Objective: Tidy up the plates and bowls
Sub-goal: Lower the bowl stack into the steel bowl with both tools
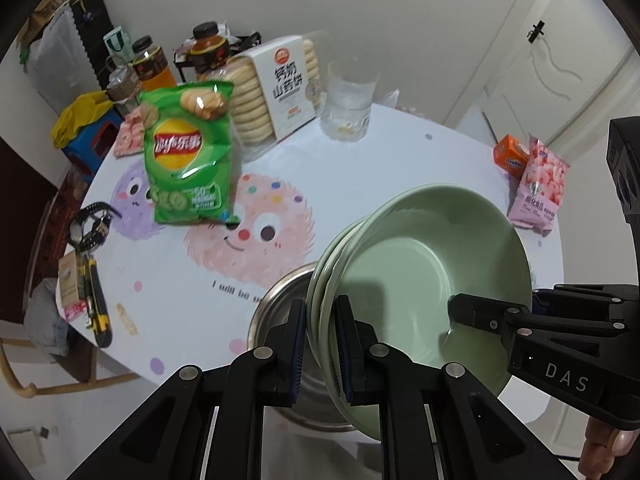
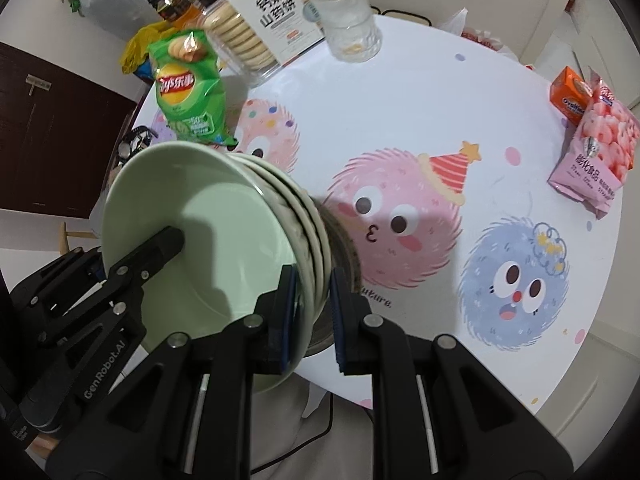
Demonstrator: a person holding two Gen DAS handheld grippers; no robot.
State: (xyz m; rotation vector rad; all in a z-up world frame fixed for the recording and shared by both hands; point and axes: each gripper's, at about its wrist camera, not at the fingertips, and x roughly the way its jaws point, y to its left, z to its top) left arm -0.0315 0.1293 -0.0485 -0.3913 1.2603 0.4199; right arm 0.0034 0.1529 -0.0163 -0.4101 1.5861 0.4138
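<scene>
Left to right across the counter (image 1: 360, 148): chip bag (image 1: 188, 156) standing at left, biscuit box (image 1: 276, 88) and empty glass (image 1: 348, 100) behind, pink snack pack (image 1: 540, 184) far right. None of that is task stuff.

Task thing: stack of green bowls (image 1: 420, 264), several nested, sitting in or over a steel bowl (image 1: 276, 320) near the counter's front edge. The stack looks tilted in both wrist views; can't tell if it is lifted clear of the steel bowl.

Left gripper (image 1: 320, 344): jaws closed on the stack's rim on its left side, one pad outside, one inside, rims pinched between. Right gripper (image 2: 312, 312): jaws closed on the opposite rim, same pinch, several rims visible between the pads. In the left wrist view the right gripper's inner finger reaches down into the top bowl.

Handling, as a judgement: glazed ceramic probably, so stiff, heavy as a stack, slick, chips if knocked. Nested bowls can slide on each other if tilted, so keep level. Rim pinch from two opposite sides is the sensible hold; one side alone would lever out. Grip all rims together, not just the top one. Steel bowl is light and may drag along.
</scene>
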